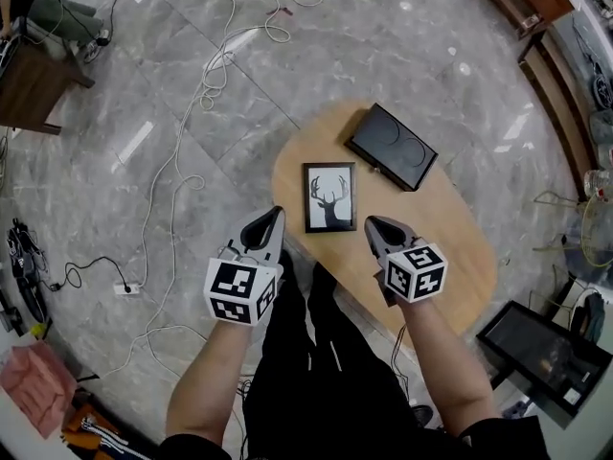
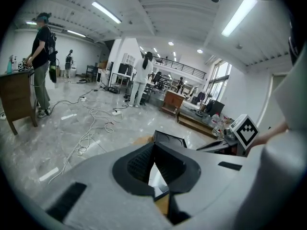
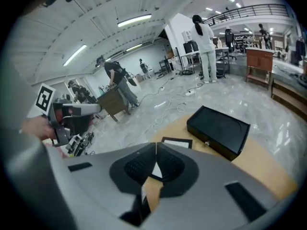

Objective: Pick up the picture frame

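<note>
- picture frame (image 1: 329, 196) is the target. Working outward from me:
- Closest in, the left gripper (image 1: 273, 220) and right gripper (image 1: 374, 224) hang over the near end of the bench (image 1: 450, 257), one either side of the frame's near short edge. Neither is touching it.
- Both gripper views show the jaws pressed together at the tips with nothing between them. They'd have to spread before any grab.
- The frame lies flat and face up between and just past the two grippers, close to the bench's left edge. It has a thin black border, a white mat and a deer-head silhouette.
- My guess on handling: light and stiff, so no flex to worry about. The front looks glazed, so probably slick and crackable, and I wouldn't clamp across the face.
- Lying flat is the annoying part, because there's barely any edge height to bite.
- I'd pinch the black border on the two long sides, one gripper each. Or tip one long edge up with one gripper and take that edge with the other.
- Grip gently, since a thin moulding could pop out of a hard squeeze.
- Beyond it is a black case (image 1: 391, 146), near the frame's far right corner but apart from it, so there's not much room to push forward.
- Farthest out is grey floor (image 1: 383, 36) with cables (image 1: 206, 84).
</note>
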`<control>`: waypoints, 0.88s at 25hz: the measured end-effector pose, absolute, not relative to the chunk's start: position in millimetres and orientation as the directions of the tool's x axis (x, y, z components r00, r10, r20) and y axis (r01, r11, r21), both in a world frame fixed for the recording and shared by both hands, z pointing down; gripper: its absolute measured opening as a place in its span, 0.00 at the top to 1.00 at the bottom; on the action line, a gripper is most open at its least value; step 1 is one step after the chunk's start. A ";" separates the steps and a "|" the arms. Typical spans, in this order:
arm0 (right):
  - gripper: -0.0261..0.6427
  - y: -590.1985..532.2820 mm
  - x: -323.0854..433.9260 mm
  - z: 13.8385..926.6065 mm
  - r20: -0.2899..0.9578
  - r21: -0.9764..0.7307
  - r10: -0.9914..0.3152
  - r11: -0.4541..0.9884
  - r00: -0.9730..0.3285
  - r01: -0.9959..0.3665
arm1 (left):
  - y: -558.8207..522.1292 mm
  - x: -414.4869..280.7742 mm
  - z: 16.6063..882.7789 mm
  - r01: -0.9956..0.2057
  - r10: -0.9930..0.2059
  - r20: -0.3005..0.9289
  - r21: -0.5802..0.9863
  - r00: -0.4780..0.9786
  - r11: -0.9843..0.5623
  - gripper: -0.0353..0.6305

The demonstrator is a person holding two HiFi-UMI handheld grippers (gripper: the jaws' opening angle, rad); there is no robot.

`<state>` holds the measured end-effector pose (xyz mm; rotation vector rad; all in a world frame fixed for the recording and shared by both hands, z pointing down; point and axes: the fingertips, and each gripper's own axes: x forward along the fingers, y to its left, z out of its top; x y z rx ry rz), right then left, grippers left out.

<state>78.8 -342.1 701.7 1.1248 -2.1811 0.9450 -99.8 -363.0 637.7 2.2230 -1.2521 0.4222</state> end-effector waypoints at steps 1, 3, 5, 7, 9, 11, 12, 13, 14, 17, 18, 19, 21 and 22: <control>0.94 -342.7 78.3 713.6 0.701 -0.351 -0.481 0.410 -0.527 -0.842 | -364.4 -99.0 648.8 -0.855 -0.678 0.522 0.310 0.518 -0.415 0.94; 0.93 -343.3 77.6 738.8 0.718 -0.353 -0.463 0.402 -0.520 -0.845 | -366.9 -97.1 671.3 -0.853 -0.667 0.532 0.318 0.522 -0.414 0.94; 0.92 -344.4 75.8 765.0 0.739 -0.346 -0.440 0.402 -0.510 -0.848 | -369.0 -96.2 693.9 -0.850 -0.655 0.542 0.329 0.527 -0.412 0.94; 0.91 -343.9 76.2 789.7 0.761 -0.333 -0.418 0.403 -0.495 -0.852 | -366.8 -94.5 718.3 -0.847 -0.633 0.563 0.342 0.531 -0.407 0.94; 0.90 -341.5 81.9 812.9 0.785 -0.309 -0.405 0.400 -0.469 -0.863 | -360.2 -91.3 743.7 -0.846 -0.600 0.596 0.356 0.533 -0.397 0.94; 0.87 -340.1 88.0 836.8 0.808 -0.285 -0.394 0.391 -0.439 -0.875 | -354.9 -89.7 765.7 -0.844 -0.573 0.620 0.369 0.536 -0.390 0.94; 0.85 -339.3 90.2 849.2 0.819 -0.278 -0.384 0.384 -0.426 -0.881 | -353.0 -89.5 774.8 -0.842 -0.564 0.627 0.374 0.538 -0.388 0.94; 0.83 -338.2 92.0 861.4 0.831 -0.276 -0.370 0.375 -0.416 -0.885 | -351.6 -89.4 782.4 -0.841 -0.556 0.631 0.378 0.540 -0.387 0.94; 0.81 -337.0 93.3 873.0 0.842 -0.275 -0.354 0.367 -0.407 -0.889 | -350.6 -89.3 788.6 -0.840 -0.551 0.635 0.382 0.542 -0.386 0.94; 0.76 -335.1 95.9 904.1 0.874 -0.273 -0.302 0.345 -0.382 -0.898 | -350.6 -89.7 802.4 -0.836 -0.540 0.639 0.392 0.547 -0.383 0.94; 0.75 -336.1 96.4 912.1 0.881 -0.272 -0.291 0.336 -0.374 -0.902 | -351.4 -89.7 806.1 -0.835 -0.538 0.639 0.394 0.549 -0.384 0.94; 0.74 -338.1 96.9 918.2 0.887 -0.268 -0.284 0.327 -0.365 -0.906 | -352.6 -89.8 809.4 -0.833 -0.537 0.638 0.396 0.552 -0.386 0.94; 0.74 -342.5 97.9 926.7 0.898 -0.249 -0.278 0.315 -0.340 -0.916 | -354.0 -90.8 815.6 -0.829 -0.531 0.638 0.400 0.558 -0.390 0.94; 0.75 -343.8 98.6 930.8 0.905 -0.235 -0.274 0.312 -0.324 -0.920 | -353.9 -92.0 818.6 -0.828 -0.527 0.640 0.402 0.559 -0.390 0.94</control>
